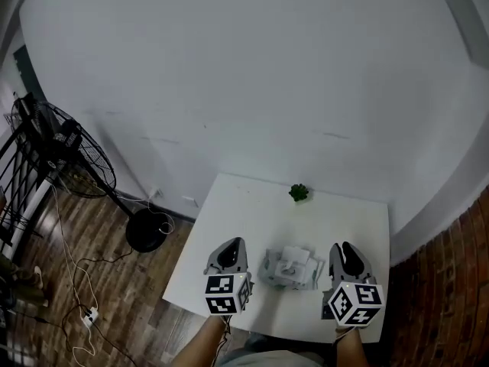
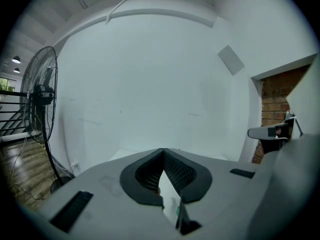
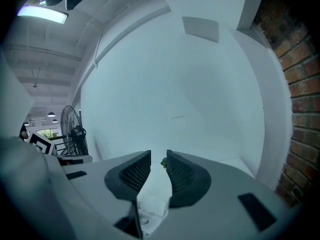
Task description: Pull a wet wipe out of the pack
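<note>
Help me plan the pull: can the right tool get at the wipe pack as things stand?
Probably yes: the right tool is just beside the wipe pack on the table, jaws apart, with nothing between them.

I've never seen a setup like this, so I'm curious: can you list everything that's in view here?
table: one, white, against the white wall
wet wipe pack: one, pale, on the table between the grippers
plant: one, small, green, at the table's far edge
standing fan: one, black, on the wooden floor left of the table
cables: several, pale, trailing over the floor
power strip: one, white, on the floor
brick wall: one, reddish, right
left gripper: one, grey, dark pads, jaws together
right gripper: one, grey, jaws slightly apart
</note>
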A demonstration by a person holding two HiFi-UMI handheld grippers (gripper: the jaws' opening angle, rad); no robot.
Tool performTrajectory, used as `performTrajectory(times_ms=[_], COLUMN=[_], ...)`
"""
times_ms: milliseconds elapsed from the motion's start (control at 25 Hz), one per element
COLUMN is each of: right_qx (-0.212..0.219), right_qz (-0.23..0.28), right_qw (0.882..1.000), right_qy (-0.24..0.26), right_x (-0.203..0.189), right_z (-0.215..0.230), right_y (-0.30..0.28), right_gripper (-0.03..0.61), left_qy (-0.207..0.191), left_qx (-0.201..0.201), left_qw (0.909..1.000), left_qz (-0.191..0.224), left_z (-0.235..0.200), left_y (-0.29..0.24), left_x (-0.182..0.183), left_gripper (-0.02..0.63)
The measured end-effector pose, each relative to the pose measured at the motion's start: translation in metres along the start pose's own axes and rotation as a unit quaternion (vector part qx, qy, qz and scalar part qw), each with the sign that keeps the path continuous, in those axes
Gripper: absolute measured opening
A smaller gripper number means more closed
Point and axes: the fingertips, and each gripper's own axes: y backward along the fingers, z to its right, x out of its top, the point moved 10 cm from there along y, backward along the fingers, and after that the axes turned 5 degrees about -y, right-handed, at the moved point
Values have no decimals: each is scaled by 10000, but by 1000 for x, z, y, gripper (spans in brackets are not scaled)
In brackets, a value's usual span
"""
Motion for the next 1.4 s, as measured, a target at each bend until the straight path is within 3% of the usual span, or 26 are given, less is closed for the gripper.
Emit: performTrajectory(times_ms=[200, 840, 1400], right_qx=[-45, 513, 1377], right_qz=[-52, -601, -1743], right_qw=[10000, 9968, 9733], right_qy=[-36, 132, 580], right_x=[0, -2, -53], right_z=[5, 23, 23], right_y=[-19, -51, -64], right_gripper=[98, 98, 98], left_qy=[15, 331, 742], left_qx=[-47, 546, 1206], left_qw=[10000, 9972, 9857], left_qz=[-75, -395, -912], left_z=[-3, -4, -7], left_y=[-23, -28, -4], left_x=[-1, -17, -73], left_gripper=[0, 0, 0])
